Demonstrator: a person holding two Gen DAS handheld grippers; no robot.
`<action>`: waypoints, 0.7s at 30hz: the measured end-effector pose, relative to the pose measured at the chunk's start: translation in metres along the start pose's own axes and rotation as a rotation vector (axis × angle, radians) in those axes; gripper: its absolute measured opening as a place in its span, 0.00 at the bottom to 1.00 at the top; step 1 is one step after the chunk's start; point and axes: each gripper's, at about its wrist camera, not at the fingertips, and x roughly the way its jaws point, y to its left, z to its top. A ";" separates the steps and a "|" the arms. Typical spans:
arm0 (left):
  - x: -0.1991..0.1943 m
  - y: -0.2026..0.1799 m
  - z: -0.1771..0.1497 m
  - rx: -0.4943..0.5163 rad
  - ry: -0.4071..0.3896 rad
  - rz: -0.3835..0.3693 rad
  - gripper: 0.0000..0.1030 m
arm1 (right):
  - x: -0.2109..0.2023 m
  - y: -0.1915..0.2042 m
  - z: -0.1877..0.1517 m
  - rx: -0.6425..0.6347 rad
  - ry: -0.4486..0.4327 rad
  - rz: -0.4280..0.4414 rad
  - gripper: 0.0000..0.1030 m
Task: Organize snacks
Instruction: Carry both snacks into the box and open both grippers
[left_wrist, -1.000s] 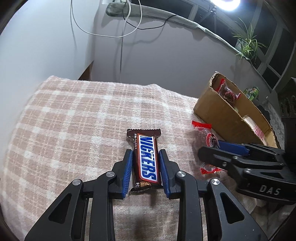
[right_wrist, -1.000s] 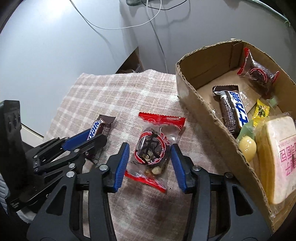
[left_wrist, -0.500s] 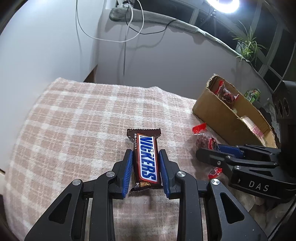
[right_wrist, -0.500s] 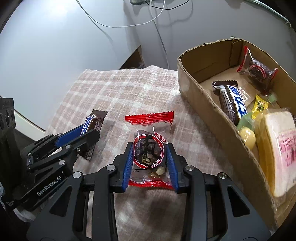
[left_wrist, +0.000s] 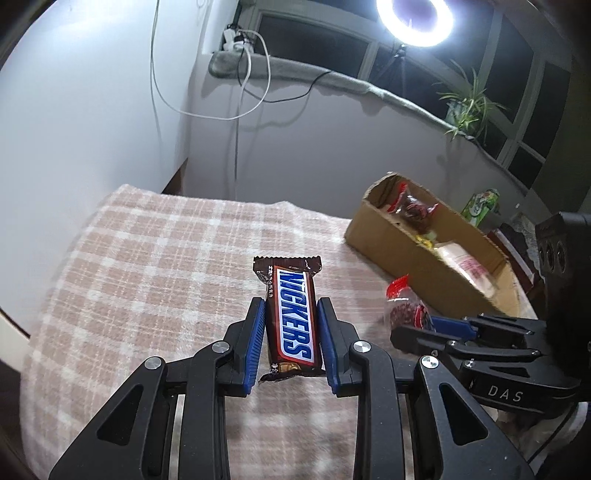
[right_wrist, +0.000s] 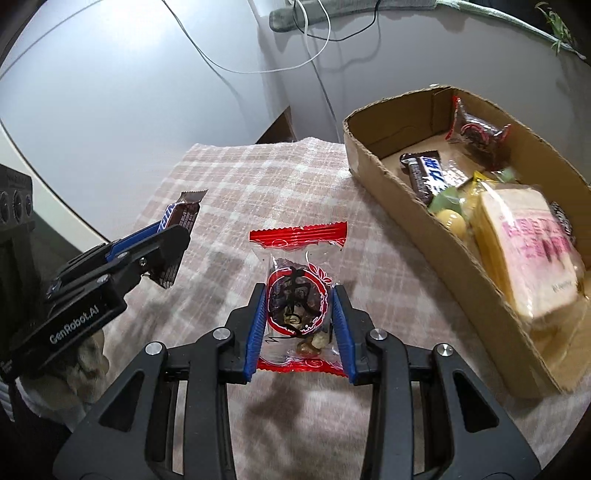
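Observation:
My left gripper (left_wrist: 291, 314) is shut on a brown Snickers bar (left_wrist: 291, 314) and holds it above the checked cloth (left_wrist: 147, 277). My right gripper (right_wrist: 299, 306) is shut on a clear, red-edged snack packet (right_wrist: 297, 295), also lifted off the cloth. The left gripper (right_wrist: 177, 225) with its Snickers bar (right_wrist: 184, 214) shows at the left of the right wrist view. The right gripper (left_wrist: 417, 325) with its packet (left_wrist: 402, 306) shows at the right of the left wrist view. A cardboard box (right_wrist: 391, 184) with several snacks stands at the right.
The box (left_wrist: 391, 236) holds another Snickers bar (right_wrist: 424, 173), a red-edged packet (right_wrist: 476, 133), yellow sweets (right_wrist: 454, 221) and a wrapped bread slice (right_wrist: 532, 251). A wall with cables (left_wrist: 236, 110) is behind the table. A potted plant (left_wrist: 465, 107) stands on the sill.
My right gripper has closed on the red-edged packet and lifted it. My left gripper has risen higher with the Snickers bar still held.

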 end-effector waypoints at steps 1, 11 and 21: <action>-0.003 -0.002 0.000 0.003 -0.004 -0.005 0.26 | -0.005 -0.001 -0.001 0.002 -0.006 0.005 0.35; -0.011 -0.026 0.010 0.017 -0.025 -0.053 0.26 | -0.064 -0.025 -0.009 0.024 -0.106 0.030 0.35; 0.007 -0.065 0.031 0.058 -0.014 -0.103 0.26 | -0.105 -0.079 0.000 0.074 -0.171 -0.036 0.35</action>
